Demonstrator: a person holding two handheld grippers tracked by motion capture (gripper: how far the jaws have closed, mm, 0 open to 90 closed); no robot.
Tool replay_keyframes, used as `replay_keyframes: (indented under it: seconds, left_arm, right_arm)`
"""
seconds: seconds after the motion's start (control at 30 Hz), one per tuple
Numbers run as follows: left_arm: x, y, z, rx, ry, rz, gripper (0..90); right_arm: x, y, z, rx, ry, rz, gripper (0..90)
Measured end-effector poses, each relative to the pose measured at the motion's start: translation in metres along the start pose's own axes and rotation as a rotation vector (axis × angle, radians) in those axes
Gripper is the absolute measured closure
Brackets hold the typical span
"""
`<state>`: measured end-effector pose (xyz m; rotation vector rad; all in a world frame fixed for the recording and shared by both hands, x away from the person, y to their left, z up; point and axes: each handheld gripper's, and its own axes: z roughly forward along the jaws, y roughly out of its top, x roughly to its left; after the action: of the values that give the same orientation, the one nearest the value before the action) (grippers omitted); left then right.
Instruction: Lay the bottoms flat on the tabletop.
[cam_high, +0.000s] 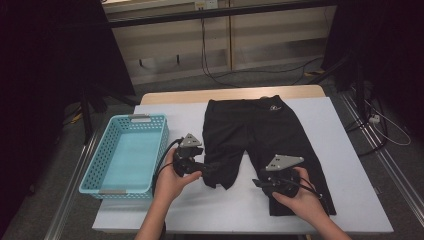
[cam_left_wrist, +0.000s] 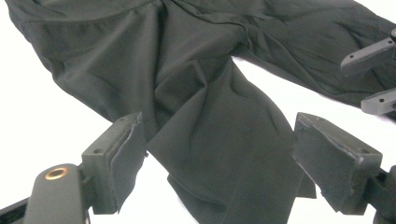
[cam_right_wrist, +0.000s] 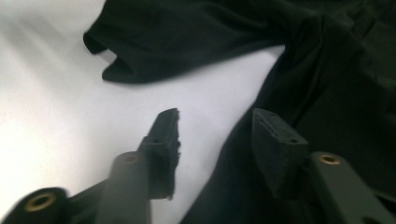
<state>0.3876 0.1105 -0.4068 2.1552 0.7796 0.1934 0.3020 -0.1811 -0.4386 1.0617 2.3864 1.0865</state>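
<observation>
Grippers hover low at the near end of a pair of black shorts spread flat on a white table, waistband at the far edge and the two legs running toward the person, so the garment's long axis points straight away from the hands. Left gripper stands with its jaws wide apart, straddling the hem of the left leg without pressing it; in the left gripper view the cloth lies loose and rumpled between the two pads. Right gripper is about half open at the inner edge of the right leg; in the right gripper view one pad sits over bare table, the other over the fabric, and nothing is clamped. Each hand is nearest its own leg, the left hem bunched and slightly shorter, the right leg reaching farther toward the near table edge. Any next grab looks to turn on closing over those hems, which lie directly ahead of the jaws. A small pale logo shows near the waistband, too small to read. A light blue basket sits empty to the left, just beside the left hand.
</observation>
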Motion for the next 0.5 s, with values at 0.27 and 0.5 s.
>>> replay_keyframes:
  seconds: [0.27, 0.5]
  left_arm:
    - [0.003, -0.003, -0.005, 0.002, 0.018, -0.001, 12.5]
    - [0.005, -0.006, -0.008, 0.003, 0.037, 0.000, 8.1]
  right_arm:
    - [0.007, 0.014, 0.007, -0.055, 0.037, 0.011, 34.9]
    - [0.016, 0.020, 0.022, -0.039, 0.066, -0.028, 33.3]
